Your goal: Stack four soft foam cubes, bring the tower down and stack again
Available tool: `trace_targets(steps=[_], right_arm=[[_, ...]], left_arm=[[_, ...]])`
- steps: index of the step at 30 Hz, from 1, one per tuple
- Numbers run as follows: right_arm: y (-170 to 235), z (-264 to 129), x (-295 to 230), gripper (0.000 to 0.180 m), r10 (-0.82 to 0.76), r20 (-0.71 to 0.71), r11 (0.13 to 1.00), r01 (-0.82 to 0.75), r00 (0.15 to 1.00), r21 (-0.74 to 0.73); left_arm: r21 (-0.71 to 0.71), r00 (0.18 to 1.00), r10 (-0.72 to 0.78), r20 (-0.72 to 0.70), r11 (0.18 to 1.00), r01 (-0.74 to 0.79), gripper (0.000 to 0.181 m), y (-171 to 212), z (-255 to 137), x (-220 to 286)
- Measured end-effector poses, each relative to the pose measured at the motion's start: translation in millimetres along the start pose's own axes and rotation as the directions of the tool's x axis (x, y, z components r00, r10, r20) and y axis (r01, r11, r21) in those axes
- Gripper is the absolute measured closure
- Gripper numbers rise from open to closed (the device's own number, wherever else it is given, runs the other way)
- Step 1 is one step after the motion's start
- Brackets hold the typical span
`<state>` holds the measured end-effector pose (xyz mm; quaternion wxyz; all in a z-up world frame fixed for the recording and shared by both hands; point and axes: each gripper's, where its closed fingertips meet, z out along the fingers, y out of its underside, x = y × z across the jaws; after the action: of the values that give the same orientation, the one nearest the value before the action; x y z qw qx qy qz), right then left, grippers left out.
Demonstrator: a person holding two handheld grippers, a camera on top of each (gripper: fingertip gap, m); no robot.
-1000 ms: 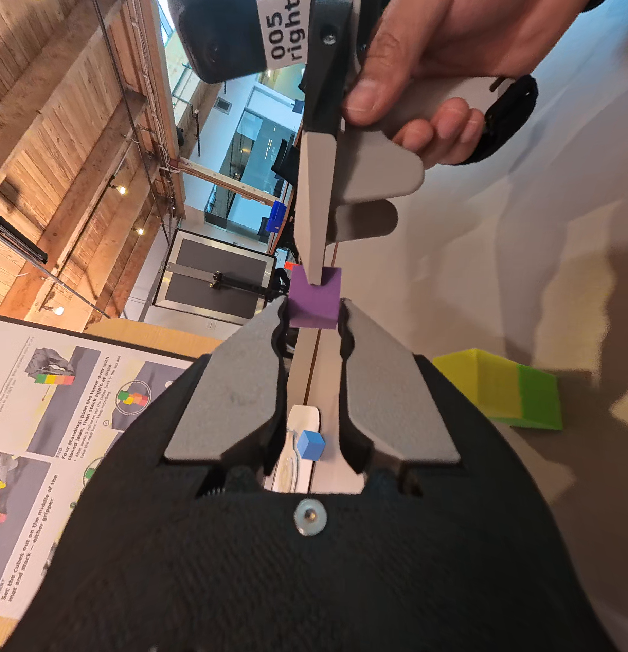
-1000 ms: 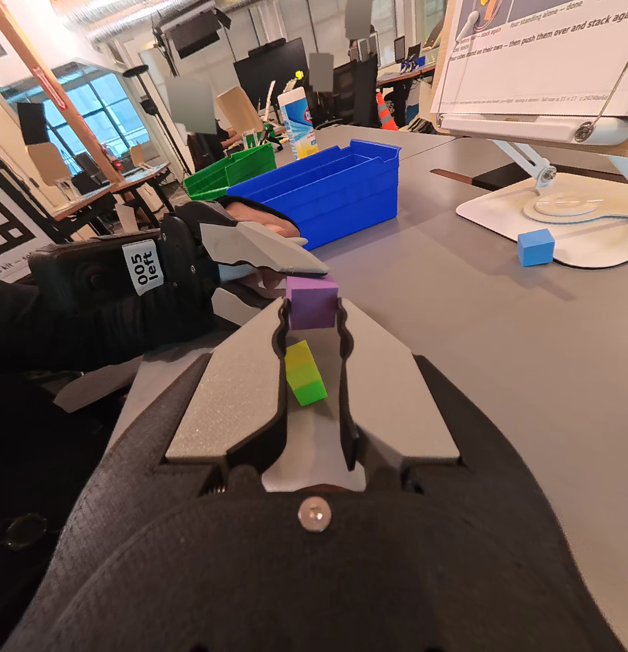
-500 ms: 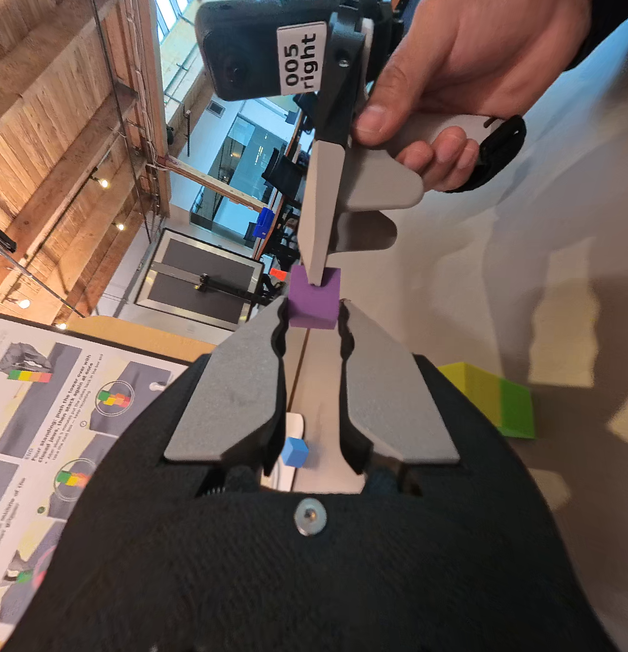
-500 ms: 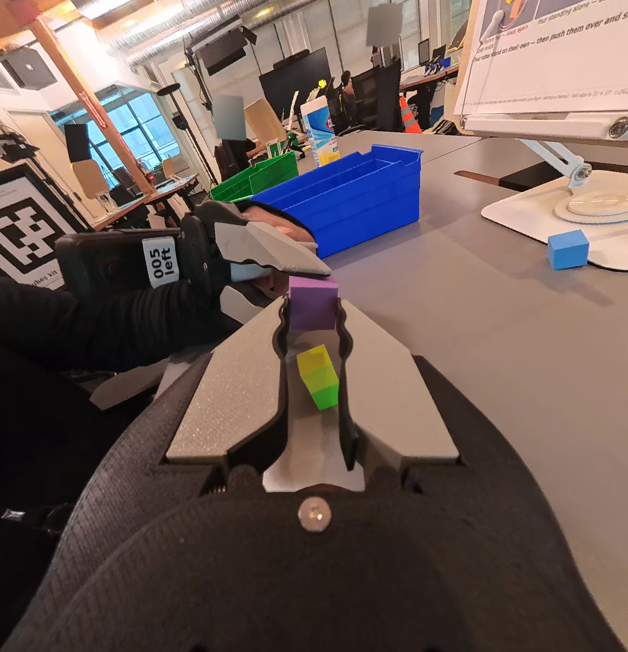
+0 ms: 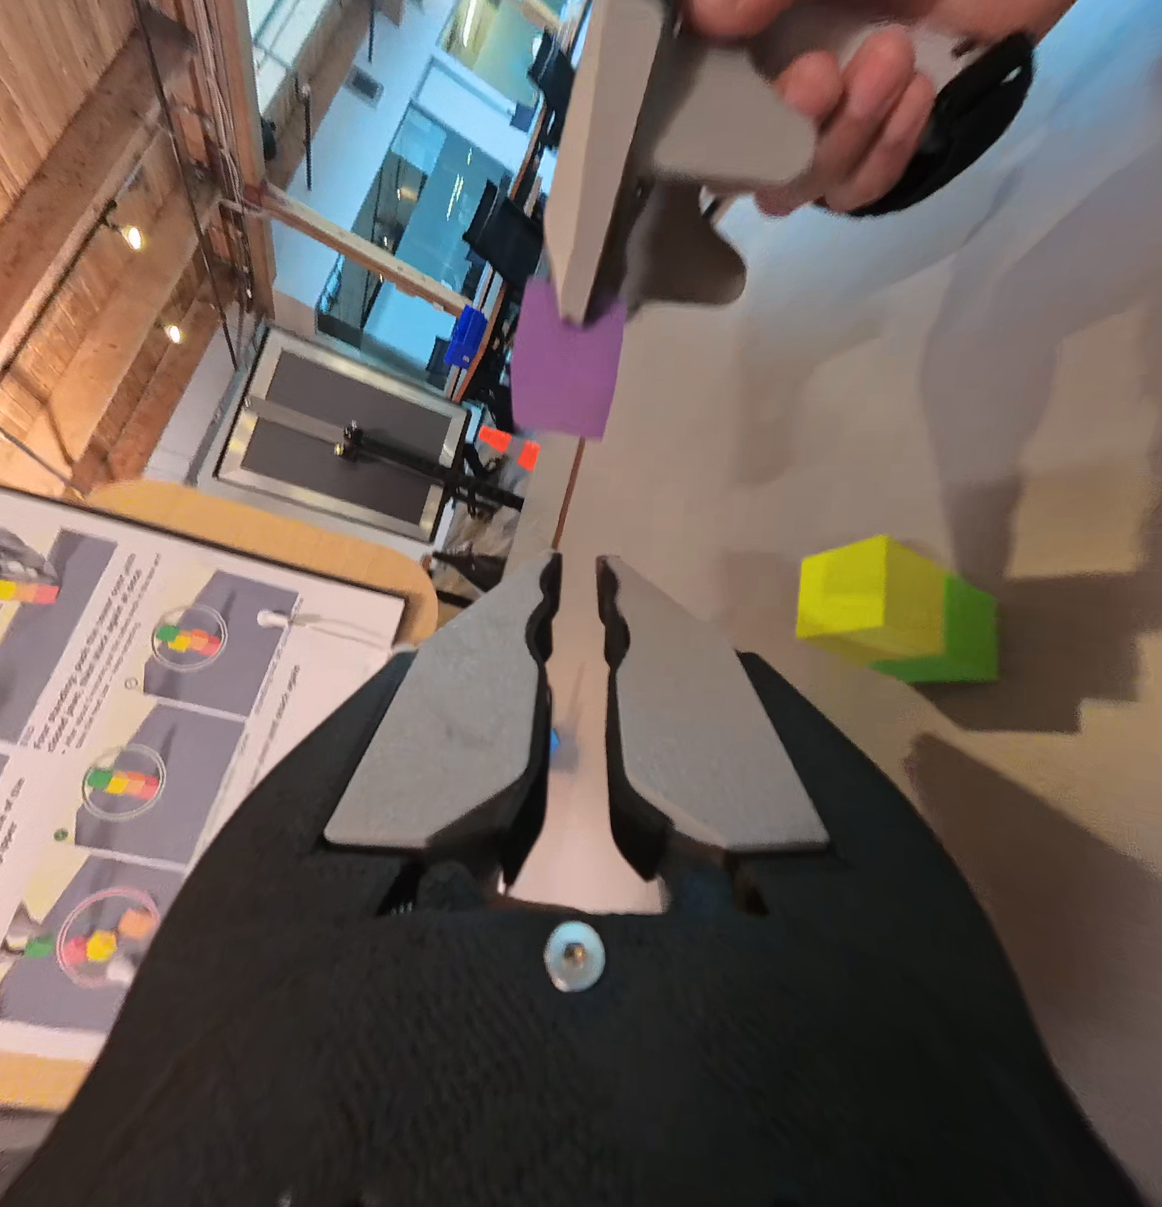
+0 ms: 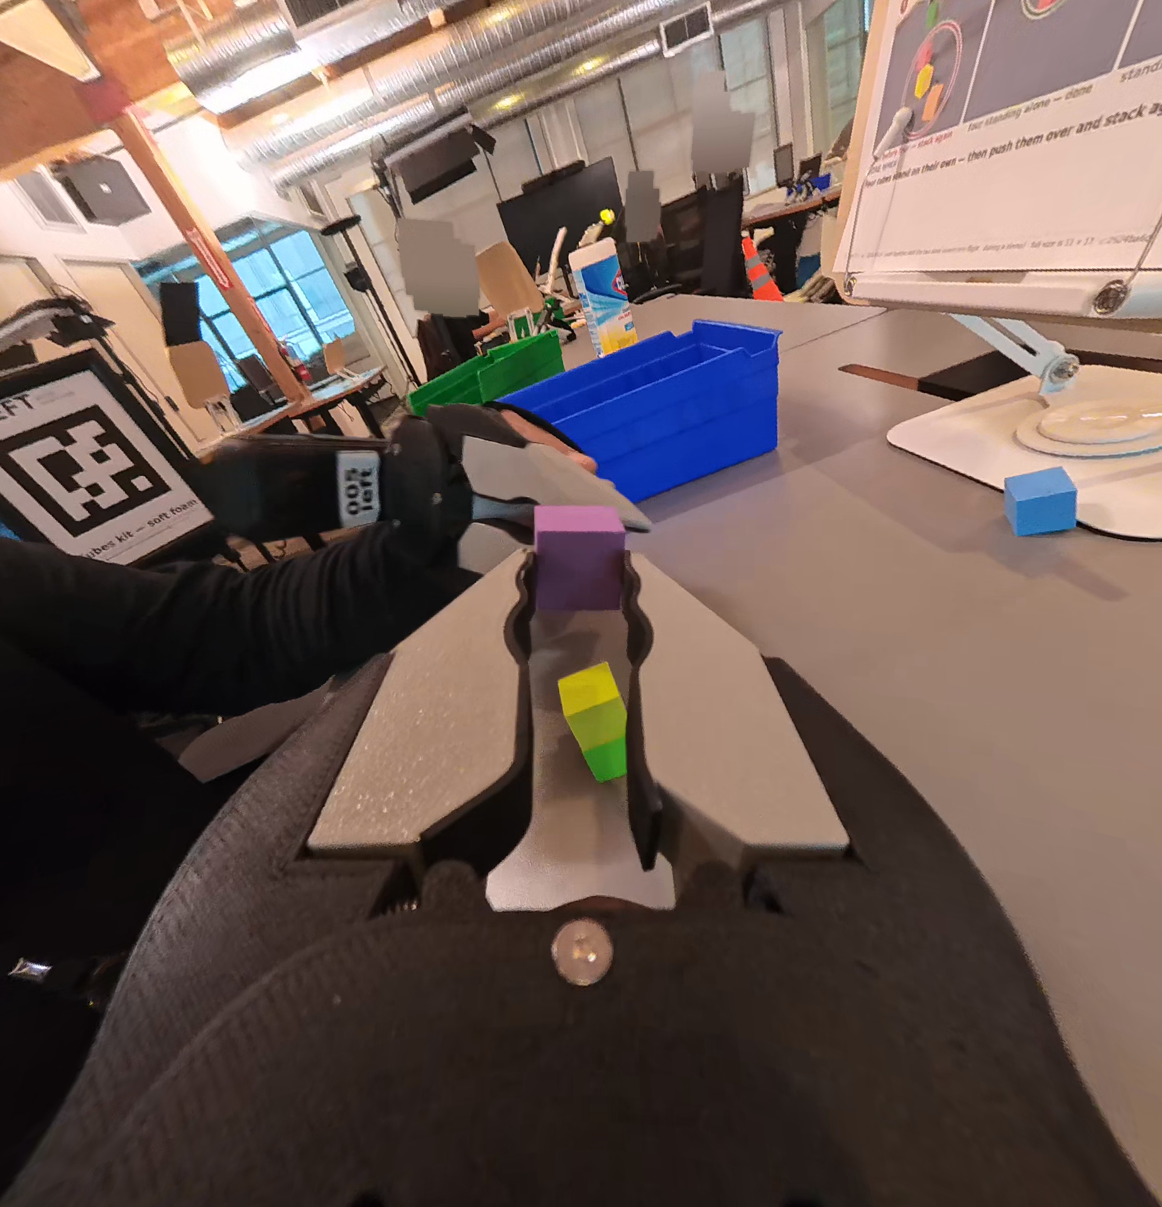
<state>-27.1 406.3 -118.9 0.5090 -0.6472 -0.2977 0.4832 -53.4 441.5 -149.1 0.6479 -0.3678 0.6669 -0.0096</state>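
My right gripper [image 6: 578, 571] is shut on a purple foam cube [image 6: 578, 555] and holds it in the air at its fingertips. Below it a yellow cube [image 6: 591, 702] sits on a green cube [image 6: 607, 757] on the grey table. A blue cube [image 6: 1040, 499] lies far right by a white stand base. My left gripper [image 5: 577, 563] is empty, its jaws almost together, drawn back from the purple cube [image 5: 565, 379]. The right gripper [image 5: 601, 310] shows there pinching that cube. The yellow [image 5: 872, 594] and green [image 5: 963, 637] pair is to the right.
A blue bin [image 6: 663, 418] and a green bin [image 6: 493, 379] stand at the back of the table [image 6: 891, 653]. A white stand base [image 6: 944, 431] holds an instruction sheet [image 6: 1022, 163] at the right. A wipes canister [image 6: 601, 307] stands behind the bins. There is about 6 centimeters between the tips of the two grippers.
My left gripper has let go of the purple cube, pulled back from it, and its jaws have come nearly together. My right gripper still holds the cube.
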Motion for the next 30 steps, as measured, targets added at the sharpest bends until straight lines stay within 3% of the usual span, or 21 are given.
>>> trace_targets(steps=[4, 10, 15, 19, 30], right_arm=[[1.2, 4.3, -10.3, 0.157, -0.023, 0.085, 0.999, 0.019, 0.996, 0.041], [29.3, 19.7, -3.5, 0.156, -0.135, 0.064, 0.988, 0.140, 0.989, -0.071], [40.4, 28.1, -5.1, 0.156, -0.239, 0.049, 0.963, 0.243, 0.970, -0.118], [40.7, 29.7, -6.9, 0.157, -0.240, 0.052, 0.963, 0.244, 0.969, -0.115], [39.2, 30.5, -7.9, 0.156, -0.241, 0.046, 0.963, 0.245, 0.969, -0.112]], left_arm=[[-0.147, 0.991, -0.121, 0.060, 0.981, 0.129, 0.181, 43.6, -3.2, -12.5], [-0.250, 0.956, -0.291, 0.023, 0.925, 0.287, 0.181, 77.3, 1.5, -2.5], [-0.250, 0.873, -0.453, -0.179, 0.879, 0.405, 0.176, 61.9, -2.6, 25.4], [-0.226, 0.811, -0.496, -0.311, 0.867, 0.444, 0.171, 42.3, -11.8, 40.7], [-0.030, 0.745, -0.561, -0.360, 0.805, 0.592, 0.181, -2.4, -24.5, 13.4]])
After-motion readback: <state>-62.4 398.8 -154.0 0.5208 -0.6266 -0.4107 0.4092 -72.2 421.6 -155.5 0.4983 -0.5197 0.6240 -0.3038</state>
